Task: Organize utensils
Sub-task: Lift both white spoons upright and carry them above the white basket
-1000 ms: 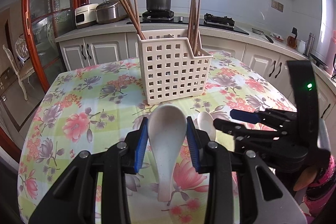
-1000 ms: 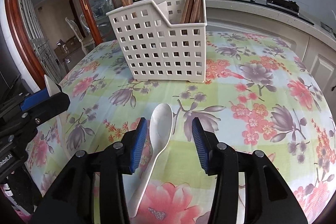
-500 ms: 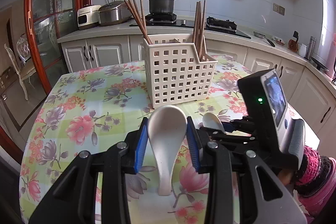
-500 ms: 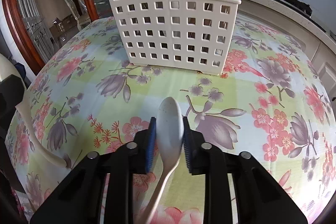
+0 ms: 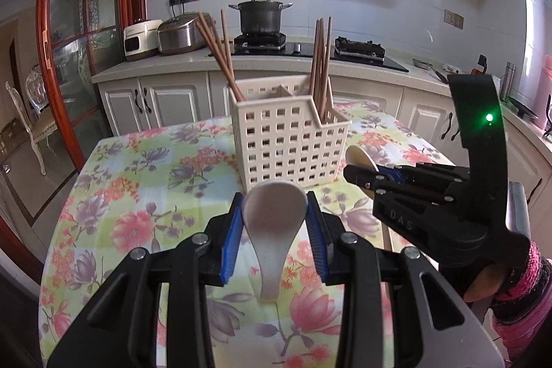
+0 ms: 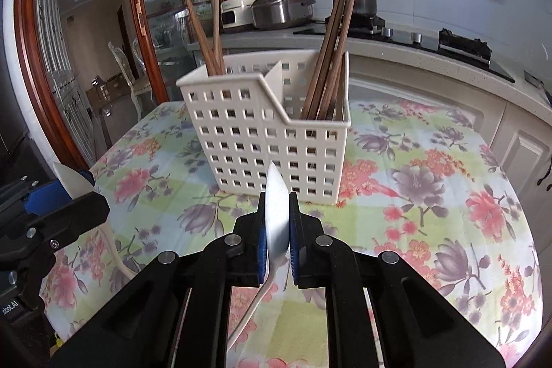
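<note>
You hold two spoons, one in each gripper, and both are lifted above the table. The wide spoon (image 5: 274,216) is pale grey-white with a broad round bowl and a short thick handle that hangs down; your left gripper (image 5: 275,216) is clamped on the two sides of its bowl with the blue pads (image 5: 230,237). The slim spoon (image 6: 276,212) is white with small speckles, and it stands on its edge, the bowl pointing up and forward, the thin handle going down under the gripper. Your right gripper (image 6: 277,223) is closed on this bowl, the pads pressing both its faces.

From the left wrist view the right gripper is at the right side, near the lower right corner of the basket, with the tip of the slim spoon showing above its fingers. From the right wrist view the left gripper is at the left edge, well apart from the basket.

In front of both grippers stands the basket (image 6: 241,140), cream plastic with square holes, upright on the table (image 6: 431,195), which has a flowered cloth. A divider splits the basket into compartments. The left chopsticks (image 6: 203,33) lean to the left in the left compartment, and the right chopsticks (image 6: 331,57) stand as a tight bundle in the right compartment. The front wall is lower on the right side.

Behind the table is the kitchen counter with a rice cooker (image 5: 181,35) and a dark pot (image 5: 260,16) on the stove.
</note>
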